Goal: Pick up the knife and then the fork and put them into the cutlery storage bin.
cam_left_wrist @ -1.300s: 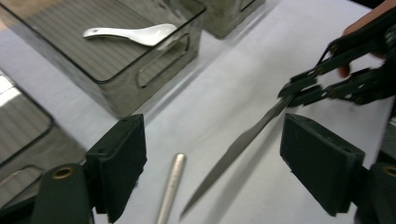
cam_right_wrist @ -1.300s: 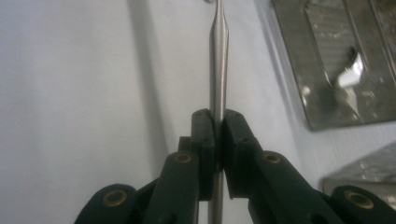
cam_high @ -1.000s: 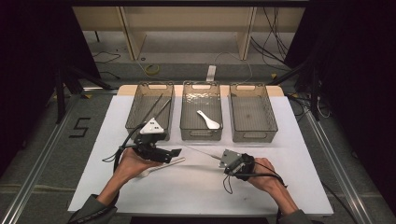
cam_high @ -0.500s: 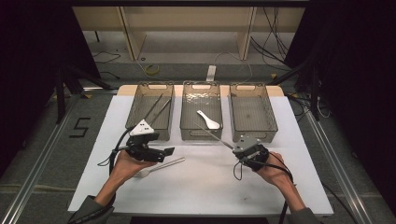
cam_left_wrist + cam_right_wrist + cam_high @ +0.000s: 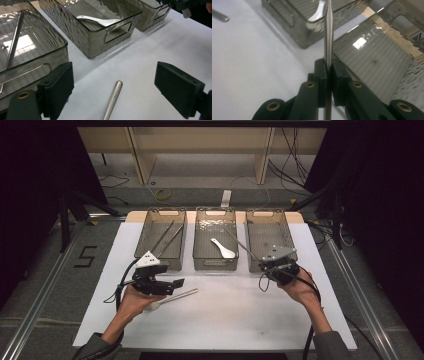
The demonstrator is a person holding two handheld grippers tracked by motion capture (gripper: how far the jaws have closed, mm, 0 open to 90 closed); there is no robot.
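A slim metal utensil (image 5: 328, 37) is clamped upright between the shut jaws of my right gripper (image 5: 328, 66). In the high view my right gripper (image 5: 264, 261) hovers at the near edge of the right bin (image 5: 289, 240), and its utensil (image 5: 240, 242) slants up-left over the middle bin. A second metal utensil (image 5: 175, 296) lies on the white table. My left gripper (image 5: 175, 282) is open just above it. In the left gripper view its handle (image 5: 112, 98) lies on the table between the wide-apart jaws of my left gripper (image 5: 113, 72), untouched.
Three smoky clear bins stand in a row at the back. The left bin (image 5: 145, 237) holds long metal utensils (image 5: 167, 237). The middle bin (image 5: 200, 245) holds a white spoon (image 5: 222, 248). The white table sheet (image 5: 235, 320) has free room in front.
My right gripper has carried its utensil right, up and away from the person, from mid-table to the right bin's front edge. The left gripper has shifted slightly over the lying utensil.
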